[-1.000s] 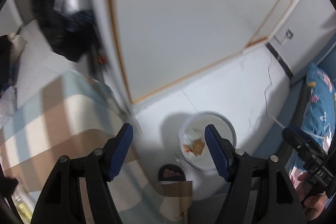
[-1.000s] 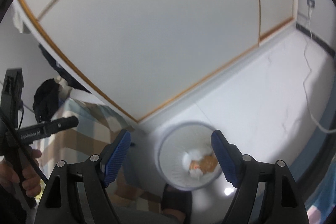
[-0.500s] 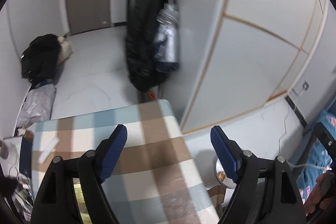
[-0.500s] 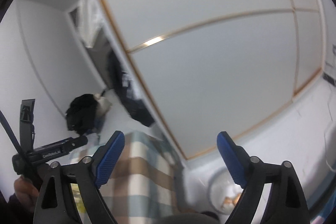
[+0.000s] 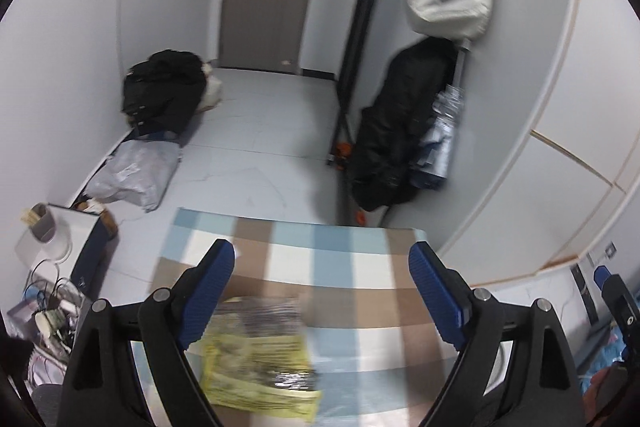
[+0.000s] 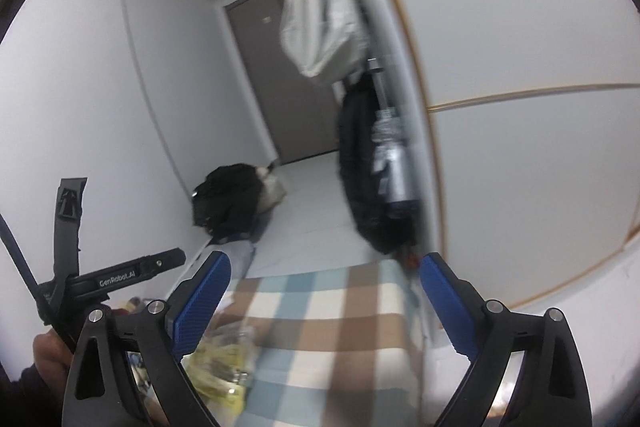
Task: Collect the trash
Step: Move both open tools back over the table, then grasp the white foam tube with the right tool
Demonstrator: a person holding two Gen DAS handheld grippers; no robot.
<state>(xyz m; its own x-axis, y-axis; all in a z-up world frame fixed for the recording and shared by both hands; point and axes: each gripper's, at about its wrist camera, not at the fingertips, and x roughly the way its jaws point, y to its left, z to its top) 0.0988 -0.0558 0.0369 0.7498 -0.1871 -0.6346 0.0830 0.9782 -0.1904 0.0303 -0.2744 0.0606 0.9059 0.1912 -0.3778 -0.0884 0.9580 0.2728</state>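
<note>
The only trash in sight is a yellow wrapper (image 5: 256, 371), lying flat on the checked tablecloth (image 5: 332, 267) toward the table's near left edge, with something crinkly and clear on top of it; both views are blurred there, so I cannot tell what that piece is. The left gripper (image 5: 320, 301) hangs above it with its jaws spread wide and nothing between them. Judging from the flat, thin film, the likely failure is a pinch that skates over the wrapper, or catches the cloth with it and drags the cloth toward the edge. The loose clear piece could also slide off and be left behind.

The right gripper (image 6: 322, 303) is likewise wide open and empty, over the middle of the table.

No bin shows clearly. Off the table's left edge, a grey cup (image 5: 40, 223) holds what look like sticks.
</note>
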